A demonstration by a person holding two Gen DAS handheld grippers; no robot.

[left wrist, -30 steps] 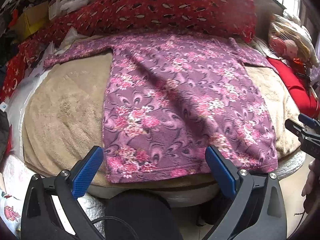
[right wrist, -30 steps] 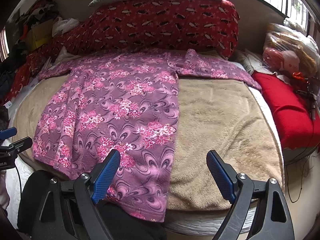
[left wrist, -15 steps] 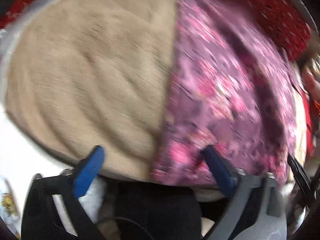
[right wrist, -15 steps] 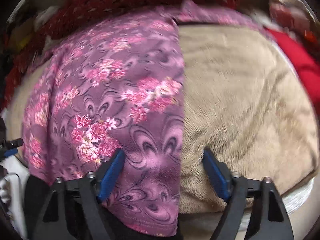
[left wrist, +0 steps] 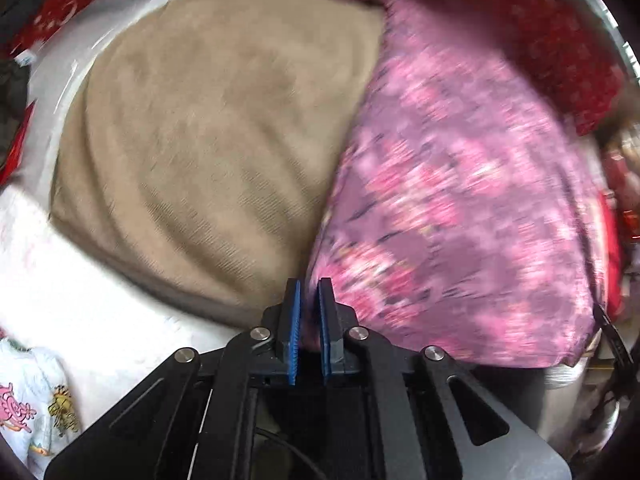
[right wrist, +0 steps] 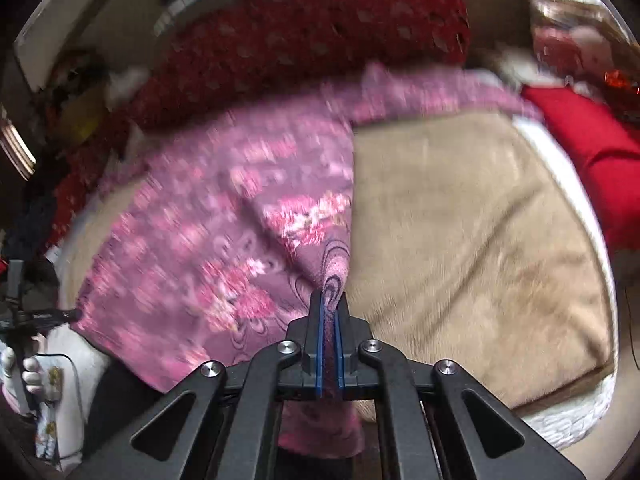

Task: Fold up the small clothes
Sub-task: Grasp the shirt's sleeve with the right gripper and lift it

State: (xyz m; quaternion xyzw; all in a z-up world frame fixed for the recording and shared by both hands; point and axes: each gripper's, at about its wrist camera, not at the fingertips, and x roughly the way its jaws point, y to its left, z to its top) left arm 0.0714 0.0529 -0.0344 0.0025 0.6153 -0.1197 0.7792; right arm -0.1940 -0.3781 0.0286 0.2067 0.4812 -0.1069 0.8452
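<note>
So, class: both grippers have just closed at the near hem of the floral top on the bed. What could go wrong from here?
1. The left gripper sits at the very corner of the purple floral top; little cloth shows between its fingers, so it may slip free when lifted.
2. The right gripper pinches a bunched ridge of cloth, which could set a crooked crease.
3. The plush beige blanket may drag the fabric.

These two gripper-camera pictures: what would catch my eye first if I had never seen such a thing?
First, the purple flowered top spread across a tan blanket on the bed, with a red patterned cushion behind it. Next, the right gripper low in its view, its blue pads pinching the top's near right edge. The left gripper is shut at the top's opposite corner; whether cloth is caught there is unclear.
</note>
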